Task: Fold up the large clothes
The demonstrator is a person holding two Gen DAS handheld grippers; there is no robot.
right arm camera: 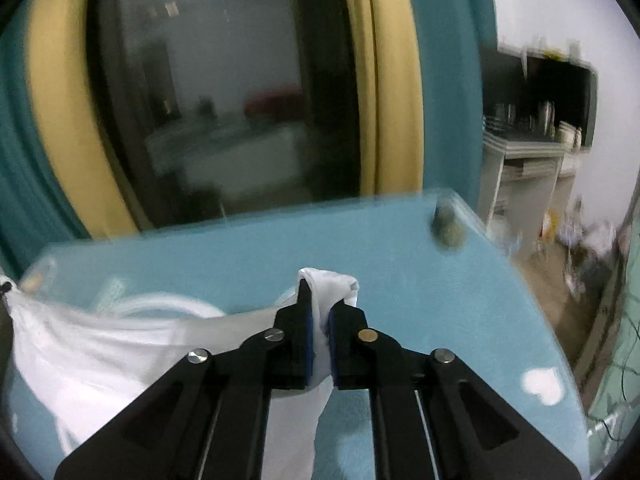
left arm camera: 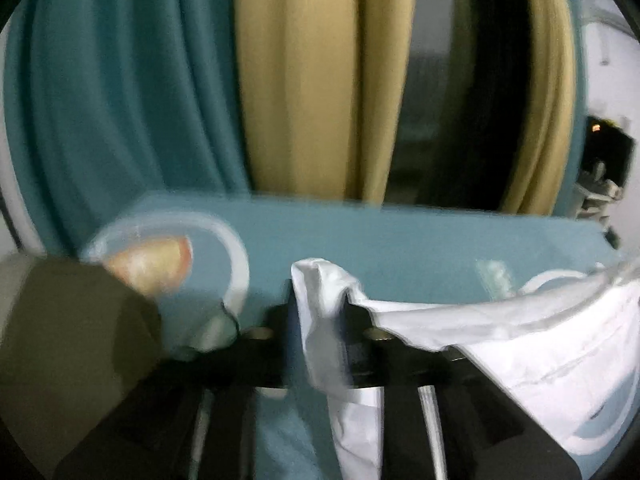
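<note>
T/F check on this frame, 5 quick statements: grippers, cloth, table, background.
1. Both grippers are shut on the white cloth. True: the left gripper and the right gripper each pinch the cloth.
2. The cloth lies flat and folded. False: it hangs stretched between the grippers.
3. The table is teal. True.
4. The curtains are red. False: the curtains are yellow and teal.
5. A small dark object sits near the table's far right corner. True.
</note>
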